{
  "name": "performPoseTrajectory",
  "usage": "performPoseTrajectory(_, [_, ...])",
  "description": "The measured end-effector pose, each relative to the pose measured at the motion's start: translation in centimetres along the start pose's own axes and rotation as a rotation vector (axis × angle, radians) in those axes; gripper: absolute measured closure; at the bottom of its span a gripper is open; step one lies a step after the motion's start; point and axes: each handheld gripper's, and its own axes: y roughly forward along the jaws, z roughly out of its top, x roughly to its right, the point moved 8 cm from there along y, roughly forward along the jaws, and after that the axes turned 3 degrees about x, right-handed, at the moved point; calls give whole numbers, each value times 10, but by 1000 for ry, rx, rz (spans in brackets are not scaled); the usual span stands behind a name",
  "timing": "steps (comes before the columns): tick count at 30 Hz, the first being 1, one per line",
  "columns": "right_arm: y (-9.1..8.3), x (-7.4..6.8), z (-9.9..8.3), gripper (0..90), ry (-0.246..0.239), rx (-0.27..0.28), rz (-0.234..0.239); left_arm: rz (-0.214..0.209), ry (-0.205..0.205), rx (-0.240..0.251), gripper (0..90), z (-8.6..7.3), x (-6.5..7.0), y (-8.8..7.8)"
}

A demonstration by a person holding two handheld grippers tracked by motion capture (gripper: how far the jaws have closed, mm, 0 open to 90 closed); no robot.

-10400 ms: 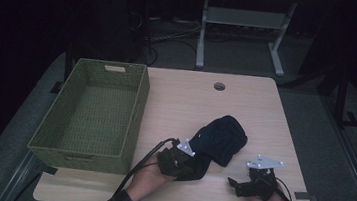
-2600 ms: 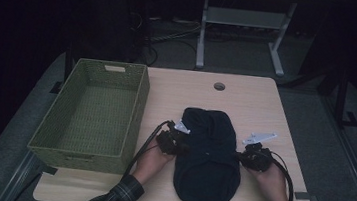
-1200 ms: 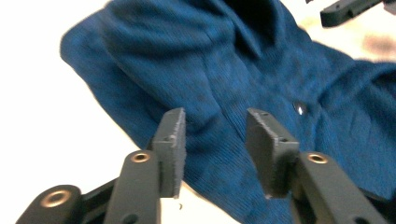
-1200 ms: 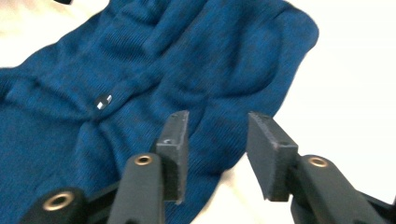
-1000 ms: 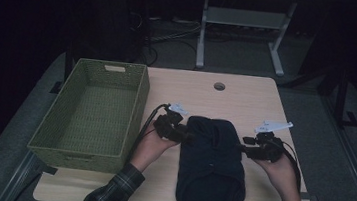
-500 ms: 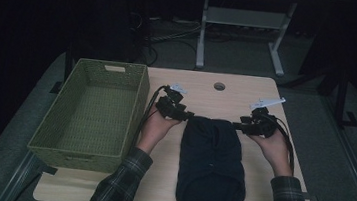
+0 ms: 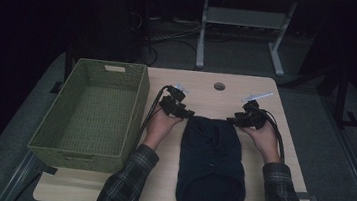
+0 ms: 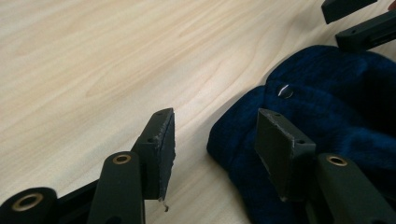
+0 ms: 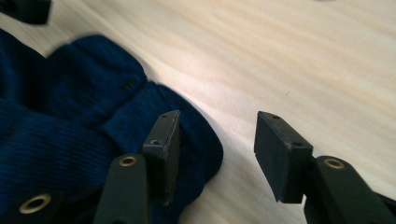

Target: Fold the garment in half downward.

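A dark navy knitted garment (image 7: 212, 164) lies spread lengthwise on the wooden table (image 7: 203, 85). My left gripper (image 7: 187, 114) is at its far left corner and my right gripper (image 7: 235, 120) at its far right corner. In the left gripper view the left gripper (image 8: 212, 126) stands open, with the garment's corner (image 8: 327, 93) and its metal snap (image 8: 285, 91) reaching into the gap. In the right gripper view the right gripper (image 9: 217, 126) is open too, one jaw over the garment's corner (image 9: 56, 93). Both pairs of jaws have just opened a little further, and no pad presses on cloth.
An empty green woven basket (image 7: 138, 106) stands at the table's left, close to my left forearm. A round cable hole (image 7: 219, 86) sits in the tabletop beyond the garment. A metal stand (image 7: 203, 38) is on the dark floor behind the table.
Both hands have slid away from the person along the garment's sides, up to its far corners. The garment, bunched earlier on, now lies stretched out flat.
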Motion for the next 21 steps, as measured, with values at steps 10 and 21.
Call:
performPoseTrajectory(10, [20, 1, -14, 559, -32, -50, 4, -4, -10, -19, 467, -7, -3, 14])
performPoseTrajectory(21, [20, -5, -14, 738, -39, -58, 28, -49, -26, -41, 478, -15, -3, 28])
